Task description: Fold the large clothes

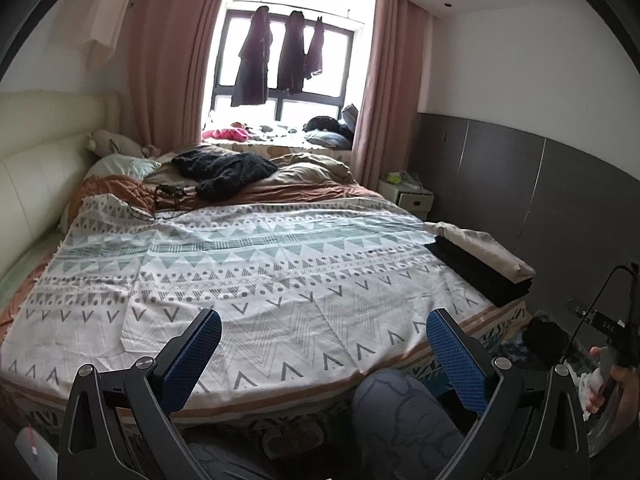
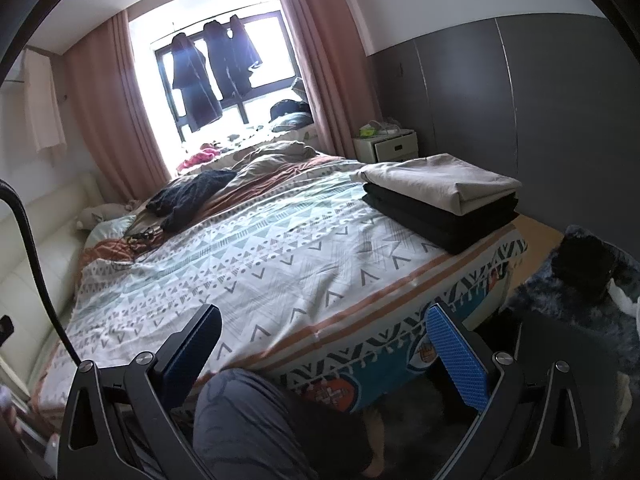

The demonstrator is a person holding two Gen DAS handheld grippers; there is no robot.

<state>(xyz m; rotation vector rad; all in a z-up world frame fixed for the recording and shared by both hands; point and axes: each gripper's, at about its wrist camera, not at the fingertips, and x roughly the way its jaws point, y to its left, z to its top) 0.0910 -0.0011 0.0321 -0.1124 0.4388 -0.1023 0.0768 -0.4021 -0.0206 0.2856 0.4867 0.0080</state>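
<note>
A folded beige garment (image 2: 440, 182) lies flat atop folded black clothes (image 2: 444, 220), stacked at the patterned bedspread's (image 2: 280, 248) near right corner. Left gripper (image 1: 324, 344) and right gripper (image 2: 324, 340) gape wide, holding nothing.

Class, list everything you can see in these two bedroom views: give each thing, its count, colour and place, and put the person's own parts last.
patterned bedspread: one, white with grey and teal shapes, spread over the bed
folded clothes: one stack, beige on black, right corner of the bed
dark knit garment: one, black, crumpled near the pillows
hanging clothes: three, dark, on a rail at the window
curtains: two, pink, either side of the window
headboard: one, cream, left of the bed
nightstand: one, white, beside the bed's far right
knee: one, grey trousers, at the bed's foot
left gripper: one, black with blue pads, open, empty
right gripper: one, same colours, open, empty
</note>
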